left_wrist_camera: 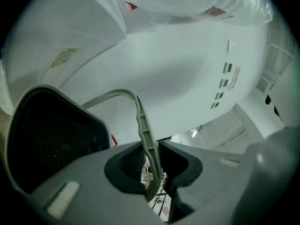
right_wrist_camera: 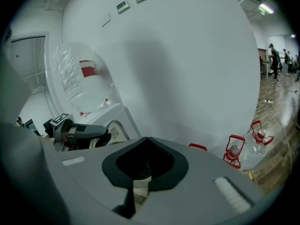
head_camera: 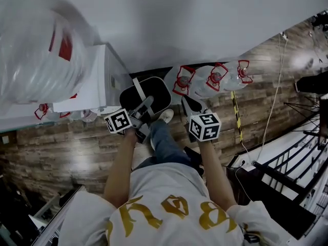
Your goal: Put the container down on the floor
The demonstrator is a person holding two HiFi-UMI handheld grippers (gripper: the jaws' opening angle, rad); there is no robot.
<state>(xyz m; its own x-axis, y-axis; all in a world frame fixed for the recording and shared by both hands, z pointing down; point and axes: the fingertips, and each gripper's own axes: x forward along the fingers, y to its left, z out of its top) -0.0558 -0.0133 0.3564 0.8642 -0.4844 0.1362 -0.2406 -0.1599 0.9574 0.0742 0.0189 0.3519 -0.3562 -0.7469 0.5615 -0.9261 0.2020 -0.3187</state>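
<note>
The container (head_camera: 148, 92) is a black bin with a pale grey rim and a thin grey handle (left_wrist_camera: 143, 128). It sits beside the white dispenser, just ahead of the person's shoe. My left gripper (head_camera: 147, 104) is shut on that handle, which runs up between the jaws in the left gripper view, with the bin's dark inside (left_wrist_camera: 49, 139) to the left. Whether the bin touches the floor I cannot tell. My right gripper (head_camera: 185, 100) hovers just right of the bin, shut and holding nothing; its jaws (right_wrist_camera: 145, 142) meet.
A white water dispenser (head_camera: 100, 78) with a large clear bottle (head_camera: 36, 45) on top stands at the left against the white wall. Several clear water jugs with red handles (head_camera: 215, 78) stand on the wood floor at the right. Yellow-black tape (head_camera: 237, 114) and cables lie further right.
</note>
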